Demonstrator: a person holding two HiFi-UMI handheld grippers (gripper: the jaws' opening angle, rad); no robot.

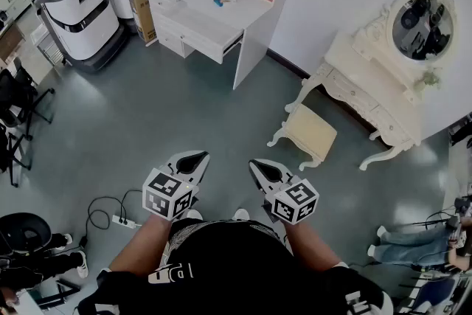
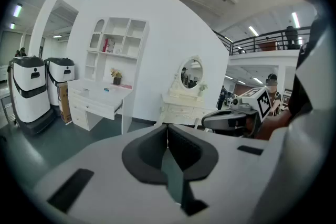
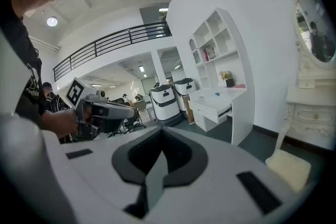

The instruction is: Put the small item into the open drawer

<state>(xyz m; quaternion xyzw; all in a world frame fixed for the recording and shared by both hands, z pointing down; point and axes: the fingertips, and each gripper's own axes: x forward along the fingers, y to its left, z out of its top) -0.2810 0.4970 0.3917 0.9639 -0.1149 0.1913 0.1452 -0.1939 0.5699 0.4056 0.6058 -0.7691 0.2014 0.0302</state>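
Note:
Far ahead stands a white desk (image 1: 243, 7) with its drawer (image 1: 203, 29) pulled open. A small blue item (image 1: 220, 1) lies on the desktop behind the drawer; it also shows as a blue speck (image 2: 106, 89) in the left gripper view and as a blue speck (image 3: 217, 95) in the right gripper view. My left gripper (image 1: 193, 158) and right gripper (image 1: 259, 167) are held side by side low over the floor, well short of the desk. Both are shut with nothing between the jaws. Each gripper view shows the other gripper beside it.
Two white machines (image 1: 77, 15) and a cardboard box (image 1: 141, 11) stand left of the desk. A cream vanity (image 1: 369, 96) with an oval mirror and a stool (image 1: 310, 133) are at the right. A power strip with cable (image 1: 122, 221) lies on the floor. Chairs stand far left; a seated person's legs (image 1: 405, 243) are at the right.

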